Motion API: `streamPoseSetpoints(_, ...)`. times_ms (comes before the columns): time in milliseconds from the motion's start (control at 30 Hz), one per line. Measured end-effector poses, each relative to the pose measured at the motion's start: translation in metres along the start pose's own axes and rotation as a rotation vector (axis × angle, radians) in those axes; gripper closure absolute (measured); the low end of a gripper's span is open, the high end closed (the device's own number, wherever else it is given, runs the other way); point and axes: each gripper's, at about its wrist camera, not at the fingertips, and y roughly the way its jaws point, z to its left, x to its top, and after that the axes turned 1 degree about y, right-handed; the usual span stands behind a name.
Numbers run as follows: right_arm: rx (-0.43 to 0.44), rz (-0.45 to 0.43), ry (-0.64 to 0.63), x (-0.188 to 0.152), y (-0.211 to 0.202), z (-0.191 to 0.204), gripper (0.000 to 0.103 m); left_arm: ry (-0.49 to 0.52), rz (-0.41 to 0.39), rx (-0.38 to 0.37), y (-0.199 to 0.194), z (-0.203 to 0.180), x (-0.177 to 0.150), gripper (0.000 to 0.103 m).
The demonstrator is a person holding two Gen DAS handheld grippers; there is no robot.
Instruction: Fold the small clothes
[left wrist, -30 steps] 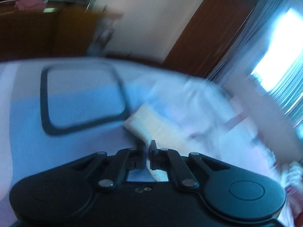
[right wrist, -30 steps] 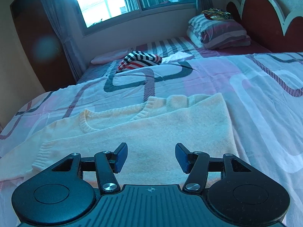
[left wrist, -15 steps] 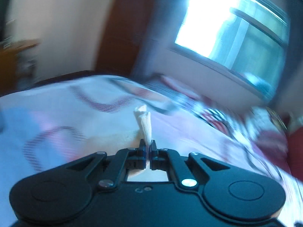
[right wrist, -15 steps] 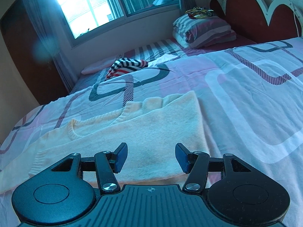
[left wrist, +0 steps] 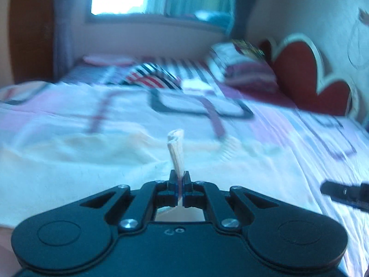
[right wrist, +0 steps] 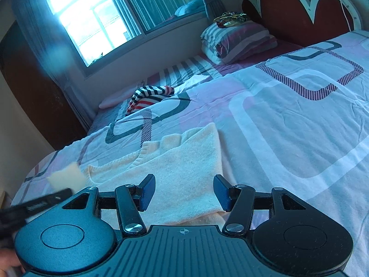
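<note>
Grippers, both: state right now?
Left gripper: shut on the cream sweater, pinching a fold of its fabric.
Right gripper: open, holding nothing, above the sweater.

A home bedroom (patterned bedspread (right wrist: 288,115), stacked pillows (right wrist: 237,41), scalloped headboard (right wrist: 299,7), window (right wrist: 96,23)).

Right gripper (right wrist: 182,191) low over a cream knitted sweater (right wrist: 175,168), jaws spread wide, blue pads (right wrist: 147,191) clear of the fabric. Sweater flat on the patterned bed cover (right wrist: 288,120), right side folded over, ribbed neckline toward the window (right wrist: 103,20). At far left, left gripper (right wrist: 34,205), blurred, with a cream cuff (right wrist: 66,177) sticking up from it. Farther back, striped garment (right wrist: 147,97), striped pillows (right wrist: 237,41), red headboard (right wrist: 299,9).
</note>
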Motion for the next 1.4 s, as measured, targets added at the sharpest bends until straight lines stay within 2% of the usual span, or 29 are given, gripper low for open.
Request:
streamPoseSetpoints(133,0.002,0.003,0.024,0.001,-0.007,-0.008,0.047,0.027,0.066,-0.024,0.023,-0.030,-0.017,0.100)
streamPoseSetpoints(200,0.007,0.010,0.034,0.001,-0.008,-0.009,0.047,0.070,0.053,-0.023,0.024,-0.041,-0.025,0.096)
streamPoseSetpoints(233,0.015,0.016,0.040,0.000,-0.008,-0.009,0.047,0.083,0.051,-0.027,0.022,-0.045,-0.026,0.082)
streamPoseSetpoints(267,0.026,0.024,0.043,0.000,-0.006,-0.008,0.047,0.093,0.052,-0.054,0.020,-0.047,-0.025,0.075)
streamPoseSetpoints(333,0.051,0.040,0.043,-0.002,-0.001,-0.004,0.047,0.099,0.045,-0.062,0.009,-0.045,-0.025,0.051)
streamPoseSetpoints(400,0.078,0.058,0.043,-0.005,0.005,0.004,0.047,0.096,0.003,-0.026,-0.007,-0.031,-0.026,0.040)
streamPoseSetpoints(500,0.116,0.099,0.041,-0.010,0.023,0.019,0.047,0.039,-0.027,0.056,-0.040,0.006,-0.033,0.040)
streamPoseSetpoints(633,0.154,0.158,0.039,-0.018,0.052,0.037,0.047,-0.049,-0.050,0.237,-0.076,0.067,-0.049,0.045)
streamPoseSetpoints(733,0.178,0.187,0.029,-0.021,0.070,0.053,0.047,-0.131,-0.022,0.301,-0.085,0.106,-0.058,0.049)
streamPoseSetpoints(800,0.178,0.196,0.009,-0.022,0.080,0.063,0.047,-0.153,0.002,0.308,-0.084,0.121,-0.059,0.050)
streamPoseSetpoints(833,0.175,0.201,-0.004,-0.022,0.084,0.067,0.051,-0.156,0.008,0.301,-0.082,0.125,-0.058,0.050)
streamPoseSetpoints(900,0.162,0.224,-0.021,-0.022,0.093,0.075,0.087,-0.156,0.026,0.286,-0.074,0.130,-0.057,0.050)
streamPoseSetpoints(1000,0.149,0.224,-0.062,-0.020,0.097,0.081,0.098,-0.143,0.024,0.281,-0.063,0.133,-0.055,0.049)
streamPoseSetpoints(1100,0.154,0.178,-0.099,-0.014,0.086,0.085,0.099,-0.119,0.029,0.281,-0.058,0.135,-0.058,0.049)
streamPoseSetpoints(1167,0.146,0.110,-0.131,-0.005,0.069,0.084,0.099,-0.095,0.032,0.281,-0.056,0.134,-0.059,0.050)
streamPoseSetpoints(1233,0.117,0.026,-0.094,0.007,0.051,0.071,0.099,-0.091,0.034,0.274,-0.055,0.136,-0.059,0.050)
streamPoseSetpoints(1400,0.055,0.039,-0.066,0.014,0.043,0.043,0.099,-0.071,0.035,0.266,-0.056,0.134,-0.059,0.054)
